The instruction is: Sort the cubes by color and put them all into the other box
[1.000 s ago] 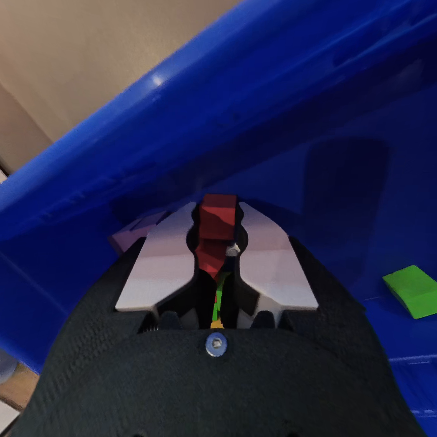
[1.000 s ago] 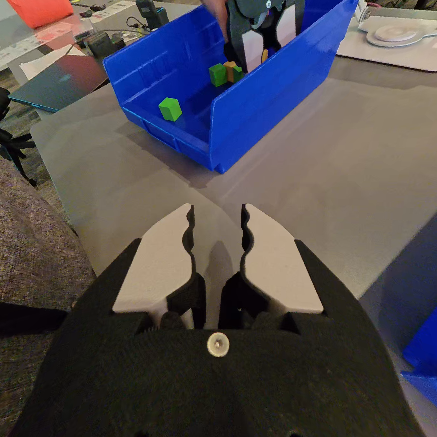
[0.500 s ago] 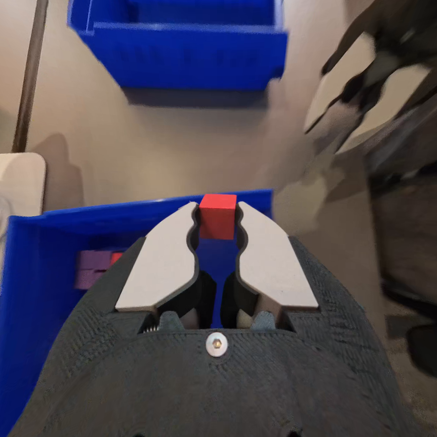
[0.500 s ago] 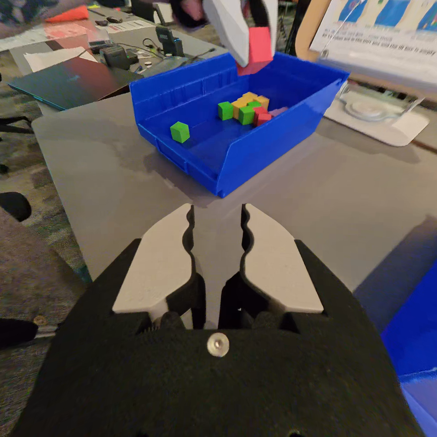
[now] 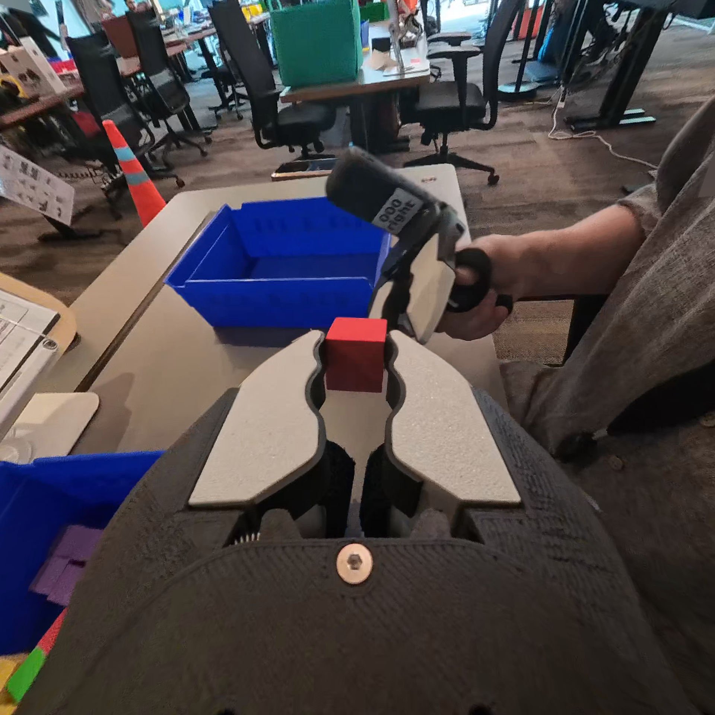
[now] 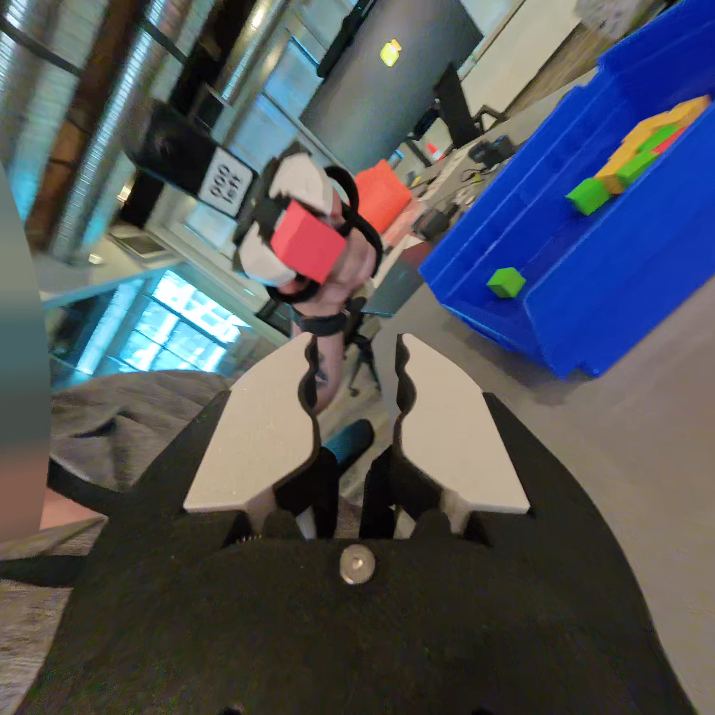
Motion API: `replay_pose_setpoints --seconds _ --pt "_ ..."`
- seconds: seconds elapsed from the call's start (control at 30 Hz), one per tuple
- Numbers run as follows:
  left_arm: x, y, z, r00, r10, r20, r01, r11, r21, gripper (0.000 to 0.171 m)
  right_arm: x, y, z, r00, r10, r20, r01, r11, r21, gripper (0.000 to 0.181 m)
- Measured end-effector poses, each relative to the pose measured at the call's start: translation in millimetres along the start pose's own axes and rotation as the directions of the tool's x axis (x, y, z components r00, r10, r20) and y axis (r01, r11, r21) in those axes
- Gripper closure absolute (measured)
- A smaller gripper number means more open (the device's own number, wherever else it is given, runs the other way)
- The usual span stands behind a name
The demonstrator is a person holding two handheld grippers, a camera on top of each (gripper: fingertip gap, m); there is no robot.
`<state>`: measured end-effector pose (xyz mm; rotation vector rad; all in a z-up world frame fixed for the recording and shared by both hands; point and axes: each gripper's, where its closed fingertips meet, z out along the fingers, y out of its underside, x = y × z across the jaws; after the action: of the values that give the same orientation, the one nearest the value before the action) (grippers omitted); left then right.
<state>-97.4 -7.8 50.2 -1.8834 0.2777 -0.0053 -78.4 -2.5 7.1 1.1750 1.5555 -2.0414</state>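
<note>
My left gripper (image 5: 354,342) is shut on a red cube (image 5: 355,354), held in the air above the grey table (image 5: 174,367). Just beyond it, my right gripper (image 5: 402,309) hangs in a person's hand, in front of an empty blue bin (image 5: 278,271). In the right wrist view, my right gripper (image 6: 354,344) is open and empty and points at the left gripper (image 6: 298,228) with the red cube (image 6: 305,247), a short gap apart. A second blue bin (image 6: 580,309) holds a lone green cube (image 6: 505,282) and a pile of yellow, green and red blocks (image 6: 638,154).
The bin of blocks (image 5: 38,522) is at my lower left, with purple blocks (image 5: 65,561) showing. A white pad (image 5: 50,418) lies at the table's left edge. A person's grey sleeve (image 5: 619,309) is at the right. An orange cone (image 5: 131,170) and office chairs (image 5: 278,96) stand beyond the table.
My left gripper has lifted the red cube out of the bin of blocks and swung it up over the table. My right gripper has tilted up to face it, still open.
</note>
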Motion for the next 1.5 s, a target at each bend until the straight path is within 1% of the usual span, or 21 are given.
replay_pose_setpoints --seconds 0.07,0.17,0.27,0.37,0.5,0.6,0.8,0.97,1.07,1.17,1.3,1.43,1.5 --pt "6.4 0.7 4.9 1.0 0.018 -0.013 -0.018 1.0 0.0 0.143 -5.4 -7.2 1.2 0.996 0.072 0.049 -0.072 0.997 0.005 0.143" --pt "12.9 -1.3 8.3 0.998 0.05 -0.03 -0.05 0.999 0.001 0.143 -11.5 -16.7 2.5 0.987 0.13 0.09 -0.132 0.991 0.016 0.144" --pt "14.4 -2.5 10.0 0.996 0.078 -0.033 -0.079 0.997 -0.011 0.143 -18.6 -22.5 6.1 0.974 0.18 0.138 -0.184 0.983 0.015 0.146" --pt "12.8 -2.4 12.6 0.993 0.113 -0.031 -0.114 0.993 -0.02 0.143 -30.4 -27.6 11.6 0.945 0.241 0.22 -0.247 0.969 0.002 0.146" --pt "8.8 -5.5 13.7 0.991 0.126 -0.037 -0.126 0.992 -0.004 0.143 -30.9 -30.4 17.9 0.943 0.248 0.22 -0.253 0.967 -0.005 0.146" --pt "7.1 -9.5 12.7 0.991 0.13 -0.033 -0.129 0.991 0.025 0.143 -30.9 -34.1 18.2 0.94 0.248 0.235 -0.256 0.967 0.004 0.151" --pt "6.2 -10.9 14.6 0.991 0.133 -0.016 -0.132 0.989 0.07 0.143 -30.5 -35.8 16.8 0.926 0.265 0.269 -0.28 0.96 0.019 0.153" --pt "4.1 -4.4 20.5 0.992 0.128 -0.003 -0.128 0.989 0.072 0.142 -22.1 -33.5 13.0 0.945 0.22 0.242 -0.235 0.971 0.033 0.155" --pt "-0.7 -5.6 24.5 0.991 0.128 0.036 -0.131 0.988 0.081 0.141 -17.8 -37.4 9.8 0.955 0.198 0.221 -0.215 0.975 0.052 0.155" --pt "-3.5 -14.8 24.7 0.99 0.122 0.068 -0.129 0.985 0.117 0.13 -16.8 -39.2 5.7 0.963 0.18 0.202 -0.196 0.978 0.065 0.155" --pt "-5.8 -22.7 21.6 0.987 0.114 0.113 -0.129 0.982 0.135 0.122 -21.3 -44.9 -5.6 0.976 0.126 0.176 -0.146 0.984 0.106 0.155" --pt "-1.7 -19.9 15.5 0.99 0.05 0.132 -0.07 0.987 0.146 0.119 -29.1 -54.6 -28.2 0.998 -0.004 0.065 -0.006 0.989 0.149 0.155" --pt "-0.6 -13.0 13.5 0.986 0.01 0.169 -0.031 0.991 0.128 0.119 -29.3 -56.5 -43.7 0.994 -0.097 -0.047 0.104 0.983 0.154 0.155"
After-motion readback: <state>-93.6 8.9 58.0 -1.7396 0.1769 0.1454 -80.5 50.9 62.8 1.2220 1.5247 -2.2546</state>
